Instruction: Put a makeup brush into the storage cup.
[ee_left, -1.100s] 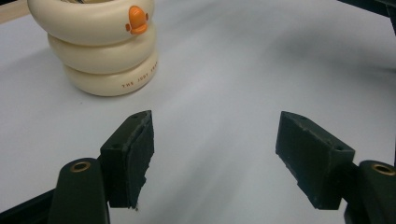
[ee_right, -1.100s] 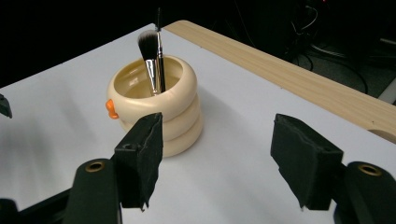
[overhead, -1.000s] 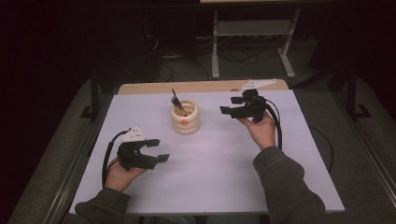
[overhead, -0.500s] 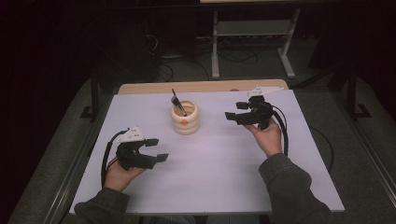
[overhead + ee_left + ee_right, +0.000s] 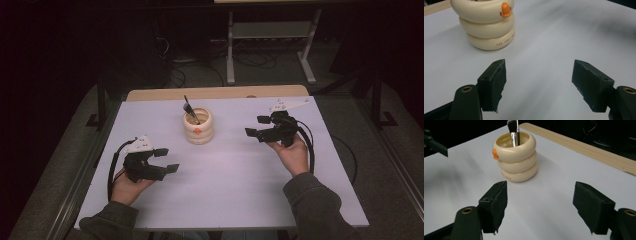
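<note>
A cream ringed holder (image 5: 198,127) with a small orange knob stands upright on the white tabletop (image 5: 220,175), and a dark-bristled brush (image 5: 189,108) leans inside it. In the right gripper view the holder (image 5: 516,156) sits ahead, with the brush (image 5: 513,131) sticking out of it. My right gripper (image 5: 259,126) hovers to the right of the holder, open and empty; its jaws have just been opening. My left gripper (image 5: 167,160) rests at the front left, open, nothing between its jaws. Ahead of it, at the upper left of the left gripper view, is the holder (image 5: 485,25).
A wooden strip (image 5: 215,93) runs along the table's far edge. Beyond it stands a metal stand (image 5: 272,37) on a dark floor with cables. Black rails (image 5: 82,175) frame the table's sides.
My right gripper has drifted to the right and a little toward the person, away from the holder. The left hand has stayed put.
</note>
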The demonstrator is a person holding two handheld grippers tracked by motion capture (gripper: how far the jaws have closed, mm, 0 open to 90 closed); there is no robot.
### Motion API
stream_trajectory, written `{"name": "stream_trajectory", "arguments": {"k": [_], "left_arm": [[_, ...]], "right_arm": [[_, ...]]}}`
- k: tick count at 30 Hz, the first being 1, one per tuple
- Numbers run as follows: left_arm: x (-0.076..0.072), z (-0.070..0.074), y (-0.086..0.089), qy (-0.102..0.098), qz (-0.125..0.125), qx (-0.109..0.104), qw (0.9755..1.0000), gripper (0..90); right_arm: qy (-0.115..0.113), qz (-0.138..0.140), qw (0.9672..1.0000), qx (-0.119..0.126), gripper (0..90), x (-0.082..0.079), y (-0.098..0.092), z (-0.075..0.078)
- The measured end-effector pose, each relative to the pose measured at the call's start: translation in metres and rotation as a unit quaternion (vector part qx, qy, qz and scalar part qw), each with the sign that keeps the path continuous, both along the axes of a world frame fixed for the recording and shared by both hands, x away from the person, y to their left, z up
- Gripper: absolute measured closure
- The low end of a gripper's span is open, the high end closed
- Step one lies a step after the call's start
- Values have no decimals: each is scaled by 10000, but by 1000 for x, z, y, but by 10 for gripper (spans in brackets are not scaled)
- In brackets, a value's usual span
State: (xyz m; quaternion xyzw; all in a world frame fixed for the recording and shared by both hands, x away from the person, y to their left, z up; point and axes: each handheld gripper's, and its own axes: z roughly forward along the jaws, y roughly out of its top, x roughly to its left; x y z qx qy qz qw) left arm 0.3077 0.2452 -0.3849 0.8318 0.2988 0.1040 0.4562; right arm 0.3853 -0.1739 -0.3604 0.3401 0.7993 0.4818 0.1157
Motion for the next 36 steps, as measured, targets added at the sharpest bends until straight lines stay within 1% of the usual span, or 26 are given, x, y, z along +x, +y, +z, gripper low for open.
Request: {"name": "stream_trajectory", "arguments": {"k": [2, 7, 8, 10, 11, 12, 14, 17, 23, 25, 30, 31, 34, 36], "left_arm": [[0, 0, 0, 1, 22, 2, 10000, 274], [-1, 0, 0, -23, 61, 6, 10000, 273], [-1, -1, 0, -21, 74, -10, 10000, 274], [-1, 0, 1, -46, 57, 50, 10000, 273], [-1, 0, 1, -43, 77, 49, 9999, 274], [-2, 0, 1, -36, 115, -10, 9999, 274], [-3, -1, 2, -23, 138, -10, 9999, 275], [-3, -2, 2, -33, 164, -31, 9999, 274], [-5, -1, 2, -73, 224, -100, 9997, 274], [-6, -2, 3, -93, 224, -91, 9997, 274], [-6, -3, 3, -98, 249, -103, 9996, 271], [-7, -3, 3, -69, 279, -138, 9995, 271], [-8, -4, 3, -72, 289, -143, 9995, 270], [-9, -5, 2, -72, 285, -97, 9995, 270]], "right_arm": [[-41, -10, 10000, -4, 266, -4, 0, -2], [47, 17, 10000, -18, 260, -10, -5, -8], [33, -3, 10000, 6, 261, -12, -5, -9], [45, -12, 10000, 13, 260, -15, -7, -10], [39, -29, 10000, 1, 260, -17, -9, -11], [56, -45, 10000, 16, 259, -19, -10, -12], [82, -41, 10000, -19, 254, -20, -12, -13], [18, -65, 10000, -14, 255, -25, -14, -14], [51, -80, 9999, -59, 248, -32, -19, -19], [-1, -116, 9999, -57, 244, -36, -21, -20], [-7, -155, 9999, -44, 238, -41, -25, -24], [-5, -165, 9999, -50, 231, -42, -27, -25], [-44, -243, 9997, -40, 221, -48, -32, -27], [-12, -275, 9996, -37, 213, -50, -34, -28]]}}
